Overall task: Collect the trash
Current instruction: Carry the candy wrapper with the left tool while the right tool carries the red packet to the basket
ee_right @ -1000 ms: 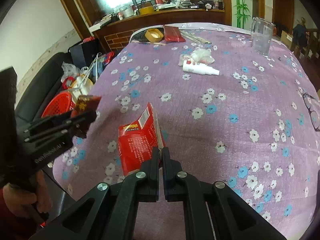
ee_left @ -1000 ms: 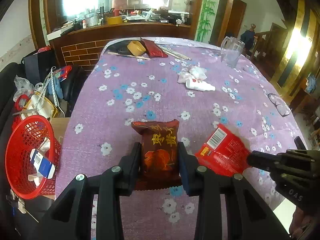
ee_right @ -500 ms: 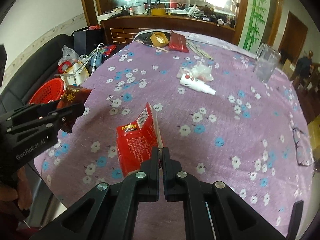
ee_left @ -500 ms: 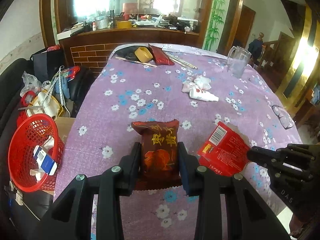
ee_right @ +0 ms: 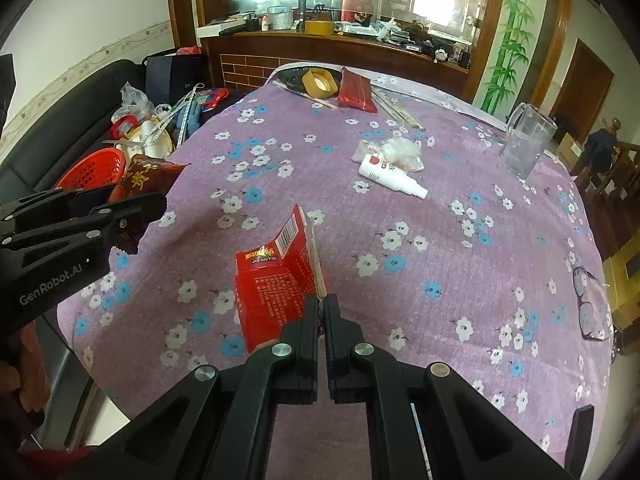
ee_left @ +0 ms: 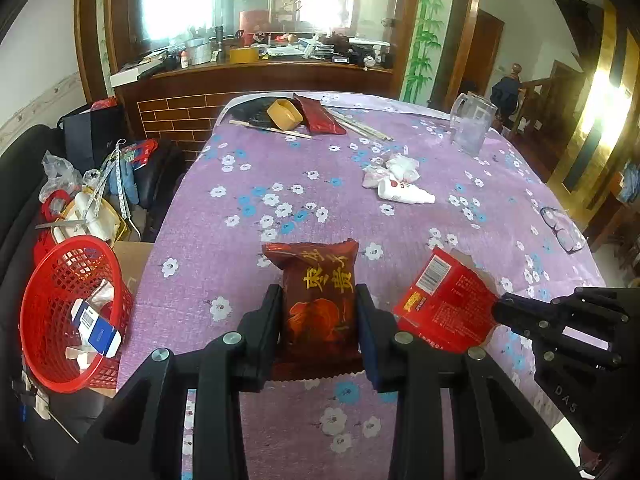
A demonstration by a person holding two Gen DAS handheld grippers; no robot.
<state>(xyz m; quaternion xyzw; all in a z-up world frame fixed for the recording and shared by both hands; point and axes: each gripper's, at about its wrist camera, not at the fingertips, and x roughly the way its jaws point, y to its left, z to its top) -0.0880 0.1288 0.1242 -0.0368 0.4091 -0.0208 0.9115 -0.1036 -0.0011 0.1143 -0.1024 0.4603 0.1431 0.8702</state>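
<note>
left gripper (ee_left: 318,316) jaws pinching dark red snack packet (ee_left: 320,292) across its width; packet held above near edge of desk (ee_left: 240,208). right gripper (ee_right: 321,312) jaws pressed together on corner of flattened red carton (ee_right: 276,280), also off cloth near same edge.

step in hand, by guess: carry both to red basket (ee_left: 44,280) beside desk's left edge. cross edge first, keep grips firm, release over basket mouth, one hand at a time.

packet long axis runs along fingers, top end toward far edge. carton long axis tilts away toward far-left corner.

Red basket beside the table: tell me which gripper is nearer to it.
Left. The left gripper holds its snack packet near the red basket; the right gripper is farther over the table.
</note>
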